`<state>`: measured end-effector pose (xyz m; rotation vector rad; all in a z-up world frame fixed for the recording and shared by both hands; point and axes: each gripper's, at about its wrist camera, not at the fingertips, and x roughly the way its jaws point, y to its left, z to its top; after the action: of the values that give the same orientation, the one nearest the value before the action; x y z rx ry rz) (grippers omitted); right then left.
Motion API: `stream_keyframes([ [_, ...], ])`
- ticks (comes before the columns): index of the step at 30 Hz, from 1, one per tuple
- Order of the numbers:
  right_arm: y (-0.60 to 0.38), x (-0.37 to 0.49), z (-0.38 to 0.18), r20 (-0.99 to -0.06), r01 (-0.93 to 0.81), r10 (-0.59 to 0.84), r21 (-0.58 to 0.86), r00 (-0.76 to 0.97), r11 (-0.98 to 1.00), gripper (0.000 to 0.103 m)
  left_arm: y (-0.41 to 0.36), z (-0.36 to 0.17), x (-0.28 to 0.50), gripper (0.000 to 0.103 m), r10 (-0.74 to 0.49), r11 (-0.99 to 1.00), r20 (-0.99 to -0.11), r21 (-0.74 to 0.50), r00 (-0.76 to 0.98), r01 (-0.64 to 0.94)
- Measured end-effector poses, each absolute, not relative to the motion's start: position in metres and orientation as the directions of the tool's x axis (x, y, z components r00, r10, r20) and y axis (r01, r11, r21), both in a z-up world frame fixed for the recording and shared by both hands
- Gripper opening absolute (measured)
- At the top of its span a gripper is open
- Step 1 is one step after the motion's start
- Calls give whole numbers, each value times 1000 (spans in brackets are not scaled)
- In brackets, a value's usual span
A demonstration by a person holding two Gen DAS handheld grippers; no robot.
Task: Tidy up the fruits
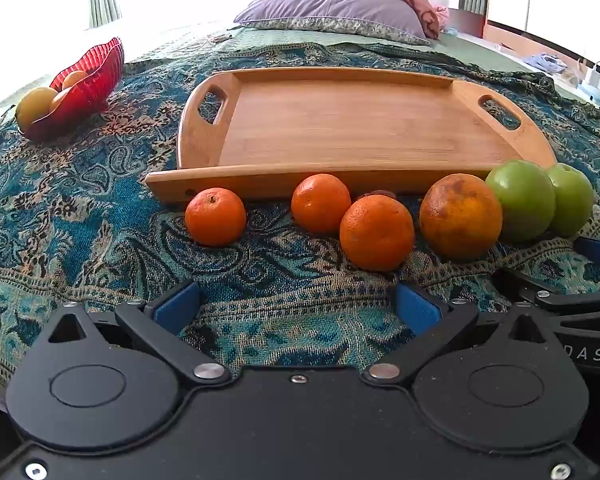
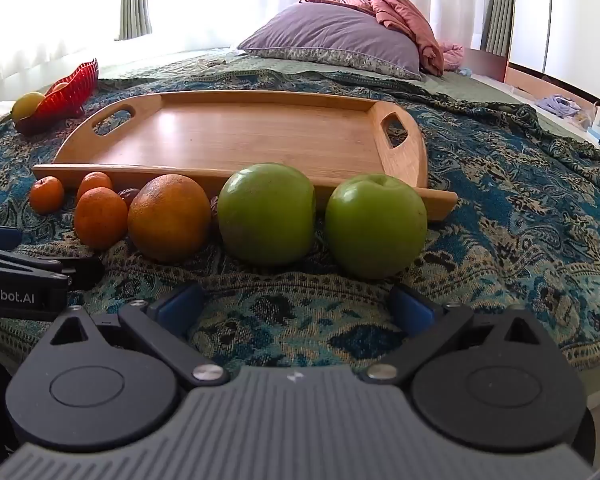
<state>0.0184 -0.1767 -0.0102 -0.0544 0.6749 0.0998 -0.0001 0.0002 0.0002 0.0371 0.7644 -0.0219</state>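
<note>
Nearest the cameras, the left hand-held gripper (image 1: 298,306) and the right hand-held gripper (image 2: 296,306) are being held above the patterned blue-and-tan bedspread (image 1: 100,216), each tilted downward with its blue-padded jaws spread wide and nothing between them. Just beyond the right one, two round green apples (image 2: 267,214) (image 2: 375,225) are lying side by side on the cloth, close together. To their left, a large blotchy orange (image 2: 169,217) is resting just beside the nearer apple, and three smaller bright tangerines (image 1: 376,232) (image 1: 320,202) (image 1: 215,216) are being seen in a loose row in front of the left gripper; small dark brown items are being partly hidden behind the fruit. Directly behind the row, a wide bamboo serving tray with cut-out handles (image 1: 204,128) is lying flat, its front rim near the fruit. Farther left, a red ribbed glass bowl (image 1: 96,76) holding yellowish fruit (image 1: 36,106) is standing on the bed. At the far end, a purple pillow (image 2: 332,36) and crumpled pink fabric (image 2: 404,16) are being shown against bright curtained windows.
</note>
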Motion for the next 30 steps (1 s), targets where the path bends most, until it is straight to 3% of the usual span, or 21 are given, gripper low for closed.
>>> stream_keyframes([
  [30, -177, 19, -10, -627, -109, 74, -17, 775, 994, 103, -1, 1, -1, 103, 2, 999, -688, 34, 726, 30],
])
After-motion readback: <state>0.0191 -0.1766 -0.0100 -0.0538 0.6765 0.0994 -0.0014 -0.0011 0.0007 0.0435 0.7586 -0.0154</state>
